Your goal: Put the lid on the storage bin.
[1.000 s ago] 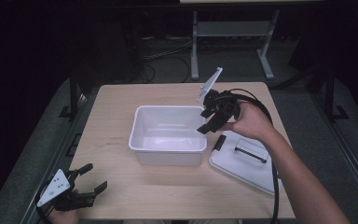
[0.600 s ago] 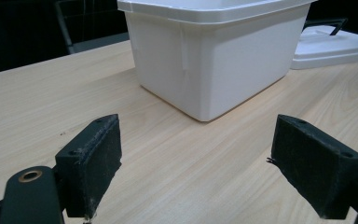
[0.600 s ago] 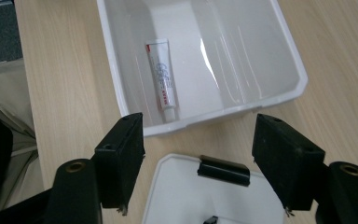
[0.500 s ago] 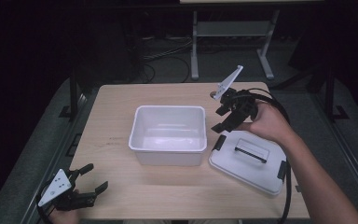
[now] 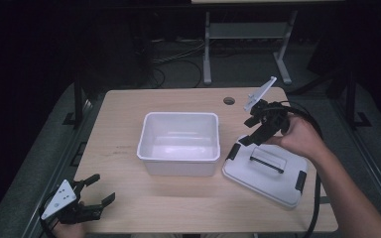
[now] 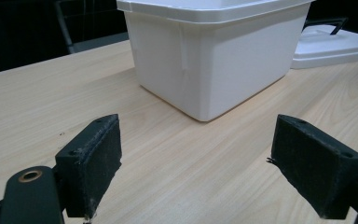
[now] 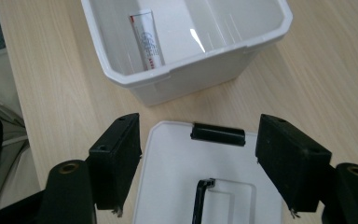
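Right tongs (image 5: 258, 130): held above the lid's far end, jaws spread wide and just been opening, nothing between them; in the right gripper view the pads (image 7: 116, 161) are seen either side of a black latch (image 7: 218, 134), clear of it. Lid (image 5: 268, 171): white plastic, flat on the table (image 5: 129, 109) just right of the bin, touching or nearly touching its corner; judged light, stiff and somewhat slick on its broad face. A hold is best taken on the raised black handle (image 5: 266, 162) at its middle, which gives the pads two parallel sides; the thin rim would be a poorer purchase. The long axis of the lid is set askew to the table edge, running from the near right corner toward the bin; the handle lies along it, latches at both short ends. Bin (image 5: 179, 143): white, open, upright at the table's middle, long axis across the table; a tube (image 7: 147, 39) lies on its floor. Left tongs (image 5: 90, 198): open, empty, low at the near left corner, pointed at the bin.
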`<move>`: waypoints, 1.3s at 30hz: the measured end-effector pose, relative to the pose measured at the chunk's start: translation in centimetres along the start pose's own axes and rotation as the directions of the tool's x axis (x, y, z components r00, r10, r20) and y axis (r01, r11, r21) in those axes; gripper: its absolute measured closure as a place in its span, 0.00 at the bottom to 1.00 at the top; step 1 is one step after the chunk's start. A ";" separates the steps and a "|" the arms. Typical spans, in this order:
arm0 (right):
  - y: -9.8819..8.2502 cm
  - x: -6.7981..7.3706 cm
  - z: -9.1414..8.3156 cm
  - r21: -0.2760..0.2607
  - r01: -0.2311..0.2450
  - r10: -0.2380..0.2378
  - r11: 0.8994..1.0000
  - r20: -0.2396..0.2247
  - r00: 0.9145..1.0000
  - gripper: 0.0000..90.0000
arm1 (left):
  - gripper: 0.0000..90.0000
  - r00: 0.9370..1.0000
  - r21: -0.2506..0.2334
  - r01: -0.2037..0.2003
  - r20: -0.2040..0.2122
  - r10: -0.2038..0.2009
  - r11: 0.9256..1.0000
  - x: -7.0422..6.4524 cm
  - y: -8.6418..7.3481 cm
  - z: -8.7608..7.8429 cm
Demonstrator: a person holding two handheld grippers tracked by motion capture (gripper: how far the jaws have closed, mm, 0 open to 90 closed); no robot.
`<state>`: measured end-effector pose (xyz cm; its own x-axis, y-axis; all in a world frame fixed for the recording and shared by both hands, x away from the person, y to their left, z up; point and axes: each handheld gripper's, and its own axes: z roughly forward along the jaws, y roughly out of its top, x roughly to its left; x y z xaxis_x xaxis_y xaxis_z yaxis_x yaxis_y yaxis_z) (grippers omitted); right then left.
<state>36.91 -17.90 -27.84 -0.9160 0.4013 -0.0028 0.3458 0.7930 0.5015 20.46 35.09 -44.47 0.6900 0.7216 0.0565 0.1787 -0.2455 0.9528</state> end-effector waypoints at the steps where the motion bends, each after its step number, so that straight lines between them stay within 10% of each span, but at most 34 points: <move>1: -0.2 -0.1 0.1 0.005 -0.003 0.003 1.000 0.001 1.000 0.34 | 0.17 1.000 0.000 0.000 0.000 0.000 1.000 0.0 0.0 0.0; 39: -8.0 -1.0 3.0 0.016 -0.116 0.116 0.993 -0.001 0.993 0.35 | 0.17 1.000 0.003 -0.002 -0.007 0.002 1.000 -0.1 0.0 0.0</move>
<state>35.67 -23.31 -34.42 -0.8701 0.4897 0.0563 0.4526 0.7484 0.4849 20.37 35.02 -44.48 0.6857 0.7254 0.0609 0.1794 -0.2494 0.9516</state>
